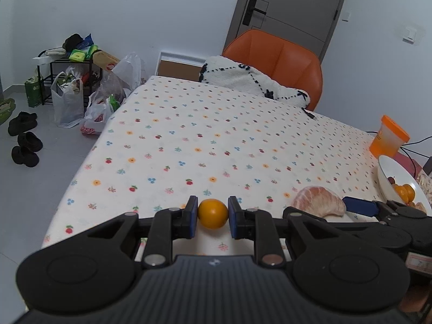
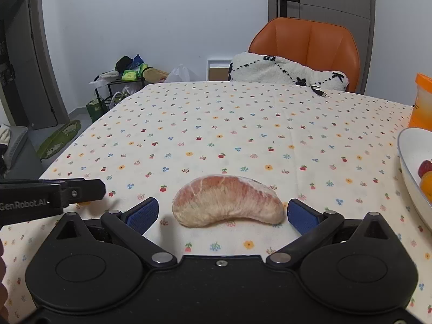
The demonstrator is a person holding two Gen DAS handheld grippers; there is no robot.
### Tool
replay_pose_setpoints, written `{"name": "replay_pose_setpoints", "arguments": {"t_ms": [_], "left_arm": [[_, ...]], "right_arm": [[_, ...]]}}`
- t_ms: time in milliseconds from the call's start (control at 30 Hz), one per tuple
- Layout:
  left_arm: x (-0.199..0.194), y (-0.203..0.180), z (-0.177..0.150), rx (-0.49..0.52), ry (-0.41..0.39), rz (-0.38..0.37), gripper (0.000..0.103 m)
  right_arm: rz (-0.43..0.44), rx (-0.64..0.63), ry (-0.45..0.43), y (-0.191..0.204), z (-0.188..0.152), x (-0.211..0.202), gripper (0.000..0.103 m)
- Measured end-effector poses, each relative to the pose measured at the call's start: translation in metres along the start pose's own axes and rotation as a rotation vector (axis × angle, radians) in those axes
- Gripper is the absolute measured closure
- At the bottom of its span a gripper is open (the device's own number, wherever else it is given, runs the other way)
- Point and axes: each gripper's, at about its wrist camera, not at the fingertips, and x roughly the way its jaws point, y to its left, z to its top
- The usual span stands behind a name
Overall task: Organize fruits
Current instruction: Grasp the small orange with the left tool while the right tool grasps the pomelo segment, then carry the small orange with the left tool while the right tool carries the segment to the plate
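Observation:
My left gripper (image 1: 212,214) is shut on a small orange fruit (image 1: 212,213), held just above the flowered tablecloth (image 1: 205,140). To its right a peeled pink pomelo segment (image 1: 320,202) lies on the cloth. In the right wrist view that segment (image 2: 228,201) lies between the blue pads of my right gripper (image 2: 222,212), which stands open, both pads apart from the fruit. A white bowl (image 1: 388,168) at the right edge holds small oranges (image 1: 405,191) and a red fruit. The same bowl (image 2: 407,162) shows at the right of the right wrist view.
An orange-lidded container (image 1: 388,136) stands behind the bowl. An orange chair (image 2: 307,46) with a white cushion (image 2: 283,71) sits at the table's far side, with a black cable (image 2: 318,90) near it. Bags and a rack (image 1: 73,81) stand on the floor at left.

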Motion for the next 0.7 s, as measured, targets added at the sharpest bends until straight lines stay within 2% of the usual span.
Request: {"name": "replay_pose_setpoints", "arguments": {"t_ms": [267,300,367,567,700], "left_arm": [[0.002,-0.004,-0.001,0.002,0.016,-0.006,0.081],[0.002,-0.005,-0.001,0.006,0.018,-0.008,0.081],[0.001,-0.010,-0.001,0.011,0.018,-0.010,0.081],[-0.004,-0.026,-0.001,0.035,0.009,-0.029,0.081],[-0.007,-0.040,-0.001,0.056,0.003,-0.050,0.081]], "right_arm": [[-0.026,-0.041,0.039,0.006,0.005,0.014,0.000],[-0.030,-0.050,0.043,0.007,0.006,0.014,0.002],[-0.036,-0.061,0.033,0.006,0.005,0.010,0.016],[0.015,-0.026,-0.002,-0.007,-0.003,-0.006,0.017],[0.016,0.003,-0.030,-0.017,-0.004,-0.022,0.017]]}}
